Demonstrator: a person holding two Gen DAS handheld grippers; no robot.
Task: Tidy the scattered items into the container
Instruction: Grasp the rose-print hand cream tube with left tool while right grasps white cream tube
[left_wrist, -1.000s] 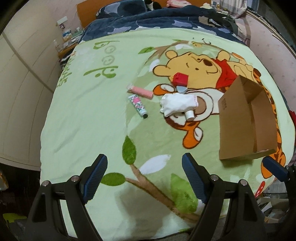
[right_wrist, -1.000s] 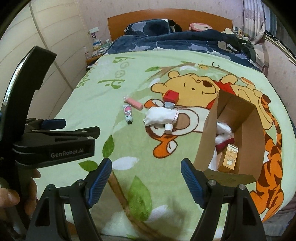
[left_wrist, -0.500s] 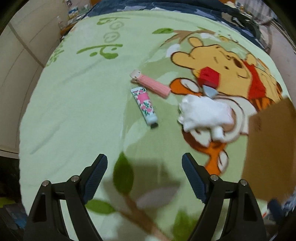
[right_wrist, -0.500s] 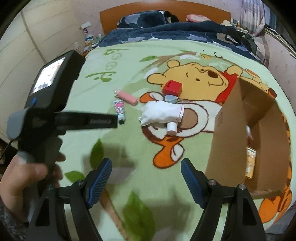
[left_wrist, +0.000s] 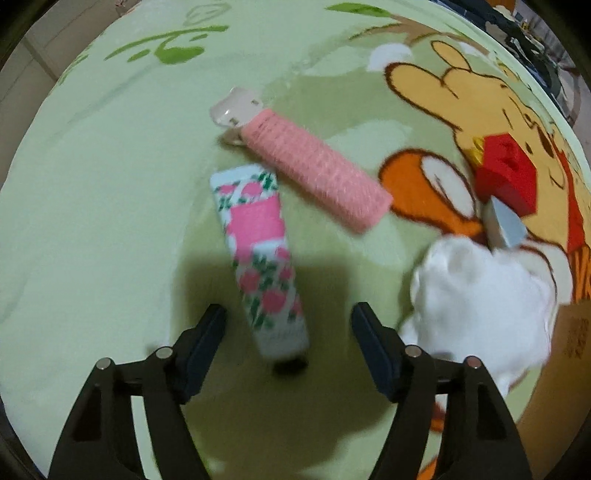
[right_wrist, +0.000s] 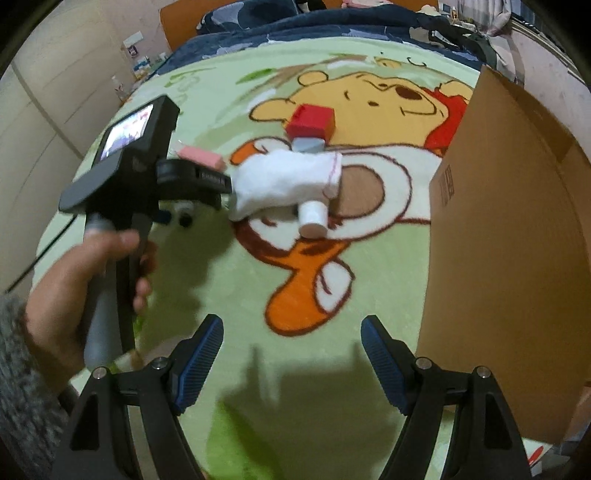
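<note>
My left gripper (left_wrist: 290, 334) is open, low over the blanket, its fingers either side of the capped end of a floral hand-cream tube (left_wrist: 258, 258). A pink hair roller (left_wrist: 314, 173) lies just beyond it. A white sock (left_wrist: 476, 295), a grey wedge (left_wrist: 504, 225) and a red box (left_wrist: 506, 177) lie to the right. My right gripper (right_wrist: 291, 347) is open and empty above the blanket. In its view the left tool (right_wrist: 129, 173) hides the tube. The sock (right_wrist: 291, 177), a white bottle (right_wrist: 313, 219), the red box (right_wrist: 312, 122) and the cardboard box (right_wrist: 517, 258) show there.
The items lie on a green Winnie-the-Pooh blanket (right_wrist: 332, 295) covering a bed. The cardboard box's corner shows at the right edge of the left wrist view (left_wrist: 565, 332). A dark duvet (right_wrist: 332, 22), a headboard and a cluttered nightstand (right_wrist: 140, 66) are at the far end.
My left gripper has moved forward and down onto the hand-cream tube, which now lies between its open fingers. My right gripper has moved forward, closer to the cardboard box.
</note>
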